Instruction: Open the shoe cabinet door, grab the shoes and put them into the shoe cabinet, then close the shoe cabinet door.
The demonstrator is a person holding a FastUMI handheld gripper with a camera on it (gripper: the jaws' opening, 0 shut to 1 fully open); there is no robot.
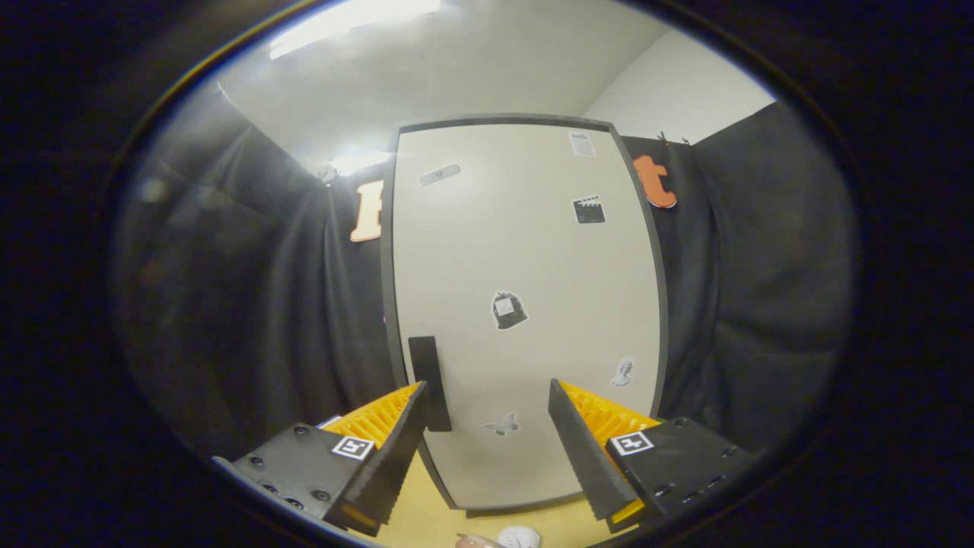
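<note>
Gripper (487,396) agape before closed cabinet door (525,304)

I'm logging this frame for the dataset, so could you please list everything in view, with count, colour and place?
Cabinet door: one, off-white with dark edge, shut, upright ahead of the gripper.
Door handle: one, black, vertical bar near the door's left edge, just beyond the left finger.
Stickers: about seven, black, grey and white, scattered over the door.
Cloth wall: one, black, behind and beside the cabinet.
Floor: pale wood, below the door.
Round thing: one, white, on the floor; unclear what.
Gripper: one, open, fingers spread before the door, holding nothing.
</note>
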